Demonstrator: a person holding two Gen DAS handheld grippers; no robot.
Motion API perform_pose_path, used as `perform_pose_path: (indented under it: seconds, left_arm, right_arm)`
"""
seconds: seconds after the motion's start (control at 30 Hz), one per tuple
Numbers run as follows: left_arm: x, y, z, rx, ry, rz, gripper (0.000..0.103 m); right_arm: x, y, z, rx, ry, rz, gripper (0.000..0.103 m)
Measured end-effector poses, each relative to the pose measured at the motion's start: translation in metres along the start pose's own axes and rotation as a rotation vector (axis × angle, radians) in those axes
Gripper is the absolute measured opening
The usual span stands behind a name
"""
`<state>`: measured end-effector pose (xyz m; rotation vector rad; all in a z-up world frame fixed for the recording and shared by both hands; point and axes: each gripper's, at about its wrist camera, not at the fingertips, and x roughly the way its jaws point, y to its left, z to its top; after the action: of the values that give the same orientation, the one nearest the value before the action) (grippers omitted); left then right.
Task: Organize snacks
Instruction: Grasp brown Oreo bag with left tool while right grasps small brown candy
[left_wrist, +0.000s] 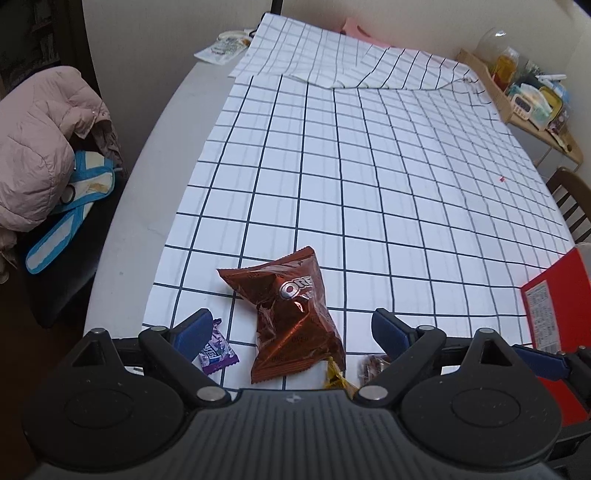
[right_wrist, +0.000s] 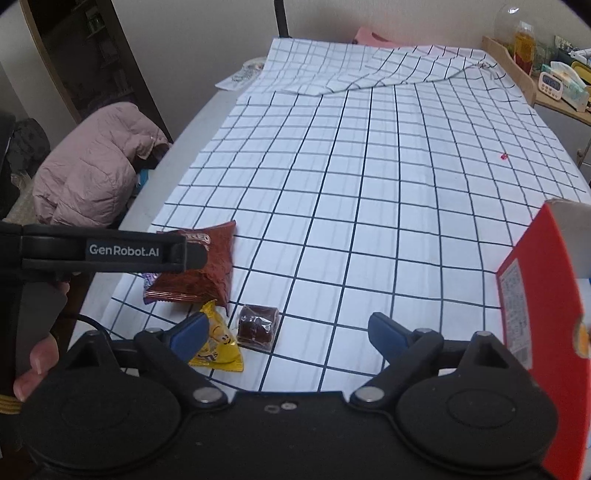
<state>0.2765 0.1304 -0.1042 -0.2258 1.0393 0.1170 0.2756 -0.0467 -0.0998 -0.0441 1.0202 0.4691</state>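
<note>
A brown Oreo packet lies on the checked cloth near the front edge, between the open jaws of my left gripper. A small purple sweet packet lies by its left finger. A yellow M&M's packet and a dark wrapped sweet lie in front of my right gripper, which is open and empty above them. The Oreo packet also shows in the right wrist view, partly behind the left gripper's body. A red box stands at the right; it also shows in the left wrist view.
The table carries a white checked cloth, folded over at the far end. A chair with a pink jacket stands to the left. A wooden shelf with jars and clutter stands at the far right.
</note>
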Motion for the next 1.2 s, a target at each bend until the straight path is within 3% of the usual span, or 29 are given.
perform_pose_path:
  seconds: [0.47, 0.67, 0.7, 0.77, 0.9, 1.2]
  left_arm:
    - [0.043, -0.007, 0.005, 0.036, 0.089, 0.028, 0.093]
    - [0.048, -0.005, 0.003, 0.015, 0.074, 0.042, 0.092]
    - [0.047, -0.004, 0.003, 0.011, 0.069, 0.040, 0.090]
    - [0.047, -0.003, 0.004, 0.000, 0.071, 0.039, 0.073]
    - [0.048, 0.001, 0.004, -0.021, 0.085, 0.024, 0.059]
    - [0.037, 0.005, 0.004, -0.026, 0.048, 0.029, 0.044]
  right_arm:
    - [0.049, 0.013, 0.004, -0.025, 0.093, 0.037, 0.073]
    - [0.055, 0.019, 0.003, -0.058, 0.096, 0.035, 0.054]
    - [0.055, 0.021, 0.003, -0.063, 0.097, 0.035, 0.050]
    - [0.056, 0.022, 0.002, -0.069, 0.099, 0.037, 0.045]
    - [0.056, 0.020, 0.001, -0.053, 0.106, 0.050, 0.029]
    - [0.036, 0.010, -0.005, -0.020, 0.071, 0.017, 0.027]
